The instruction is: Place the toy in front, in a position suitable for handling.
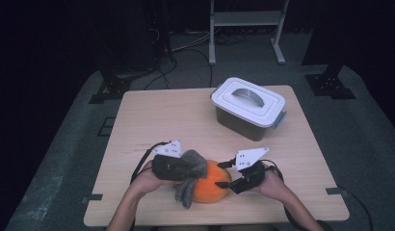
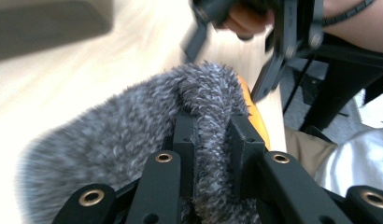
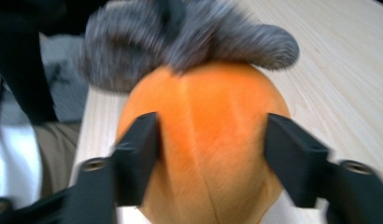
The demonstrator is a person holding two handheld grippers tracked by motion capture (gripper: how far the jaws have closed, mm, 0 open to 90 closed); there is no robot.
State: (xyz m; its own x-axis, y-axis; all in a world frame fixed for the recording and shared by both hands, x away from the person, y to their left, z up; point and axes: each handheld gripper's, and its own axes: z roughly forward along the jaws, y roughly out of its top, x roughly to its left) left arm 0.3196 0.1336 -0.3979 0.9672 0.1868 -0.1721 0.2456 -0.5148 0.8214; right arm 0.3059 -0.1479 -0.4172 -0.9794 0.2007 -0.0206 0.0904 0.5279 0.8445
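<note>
Between the left gripper's (image 2: 213,140) jaws sits a fold of grey fuzzy cloth (image 2: 133,135), pinched tight, and the rest of it drapes over the top and near side of the orange pumpkin (image 1: 211,181). Just across from it, the right gripper (image 3: 212,140) stands spread wide, its jaws flanking the pumpkin's sides and seemingly steadying it, though real contact is hard to call. By my read, wiping is midway: cloth on the fruit, much orange skin uncovered on the right gripper's side. Farther out, well beyond both tools, a lidded white-topped storage box (image 1: 248,108) waits on the wooden table (image 1: 162,115), closed.
</note>
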